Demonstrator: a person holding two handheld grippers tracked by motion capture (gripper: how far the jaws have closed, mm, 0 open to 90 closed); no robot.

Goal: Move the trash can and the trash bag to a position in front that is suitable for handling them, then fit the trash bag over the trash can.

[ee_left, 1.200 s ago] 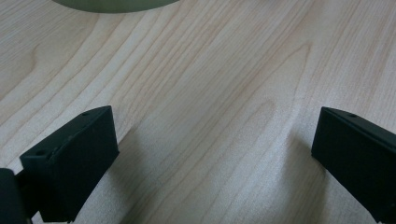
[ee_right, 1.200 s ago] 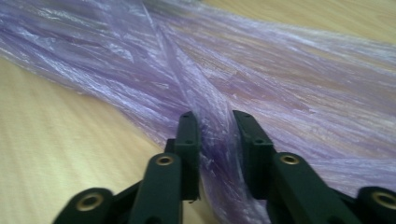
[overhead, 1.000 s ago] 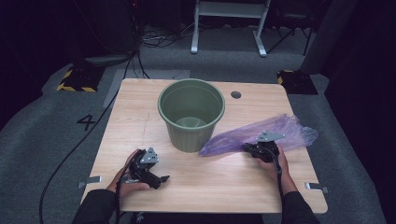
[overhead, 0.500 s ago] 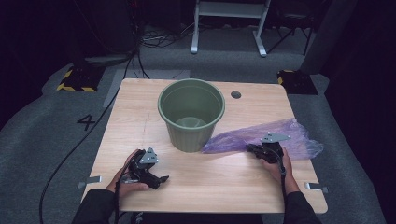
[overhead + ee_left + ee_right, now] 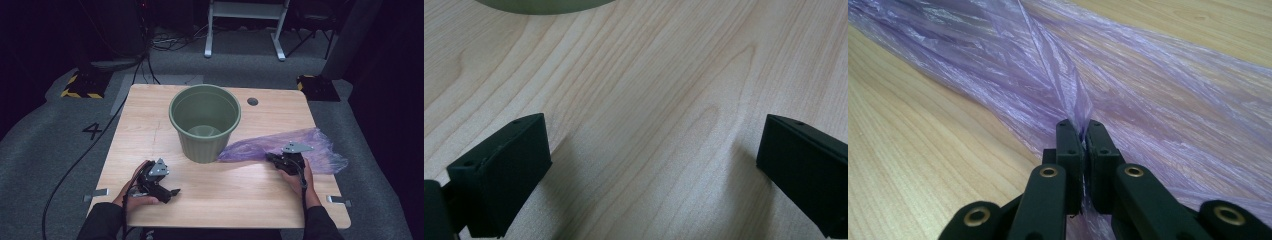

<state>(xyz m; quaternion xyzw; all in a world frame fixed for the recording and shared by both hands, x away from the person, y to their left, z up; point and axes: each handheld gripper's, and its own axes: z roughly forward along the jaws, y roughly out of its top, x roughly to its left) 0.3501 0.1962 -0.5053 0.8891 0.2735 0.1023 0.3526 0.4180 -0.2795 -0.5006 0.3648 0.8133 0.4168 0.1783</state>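
Standing at mid-desk [image 5: 150,120]: one green bucket [image 5: 205,122], upright, apparently empty though its depth was dim. One purple plastic bag [image 5: 300,147] lay flat on the right half, its near end just beside the bucket's base, which blocked it on that side. Right hand-held gripper [image 5: 1079,131]: jaws pressed together, pinching a raised fold of the bag. Left hand-held gripper [image 5: 651,170]: jaws spread wide over bare wood, holding nothing, near the front-left edge. Floor beyond: cables [image 5: 165,42], white frame legs [image 5: 245,25], yellow-black striped blocks [image 5: 80,85].
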